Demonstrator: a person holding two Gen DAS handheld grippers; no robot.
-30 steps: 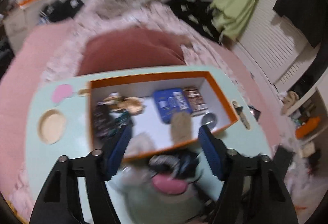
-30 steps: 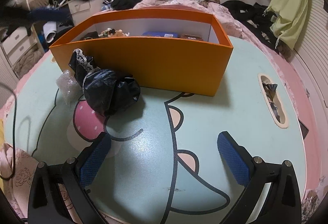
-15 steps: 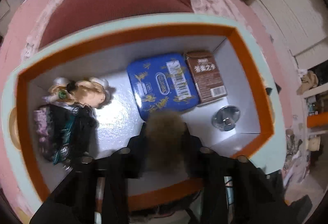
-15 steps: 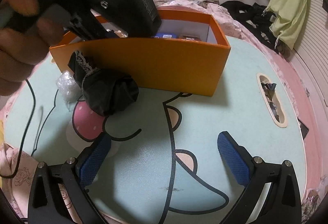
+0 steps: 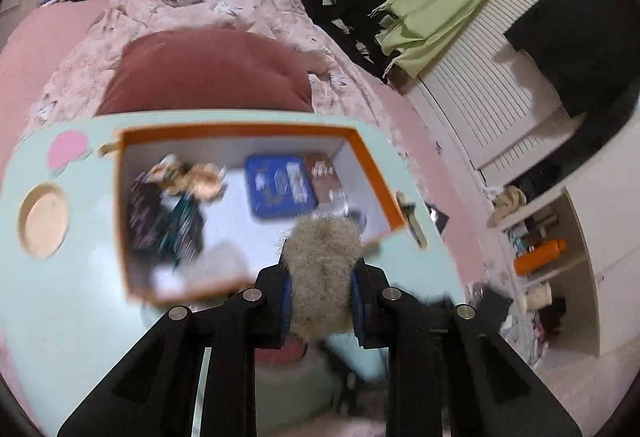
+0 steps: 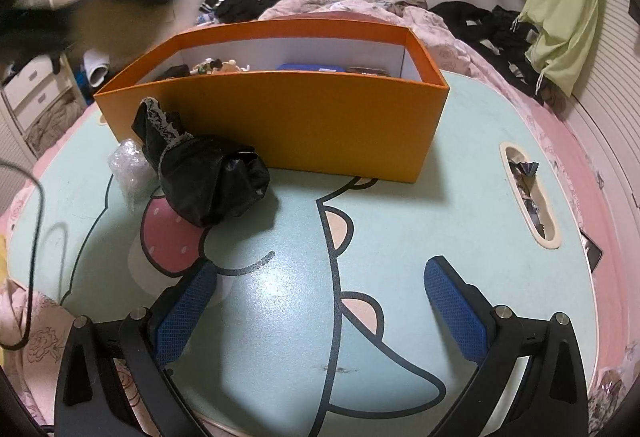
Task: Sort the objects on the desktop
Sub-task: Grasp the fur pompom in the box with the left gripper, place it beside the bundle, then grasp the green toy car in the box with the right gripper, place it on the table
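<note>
My left gripper [image 5: 322,297] is shut on a tan furry ball [image 5: 323,273] and holds it above the near right part of the orange box [image 5: 248,131]. The box holds a blue tin [image 5: 278,186], a brown packet [image 5: 324,179], a small figurine [image 5: 200,179] and dark wrappers [image 5: 168,217]. My right gripper [image 6: 320,311] is open and empty, low over the table [image 6: 400,237] in front of the orange box [image 6: 304,125]. A black lace-trimmed bundle [image 6: 204,173] and a clear crumpled wrap [image 6: 130,167] lie beside the box. The left gripper shows as a dark blur in the right wrist view [image 6: 60,5].
The table is mint green with a cartoon print, a round recess [image 5: 44,219] at its left and a slot with scraps [image 6: 528,193] at its right. A bed with a red pillow [image 5: 208,71] and clothes lies behind. Shelves [image 5: 540,249] stand on the right.
My left gripper closed on the furry ball inside the box and has lifted it up and back out. The right gripper has not moved.
</note>
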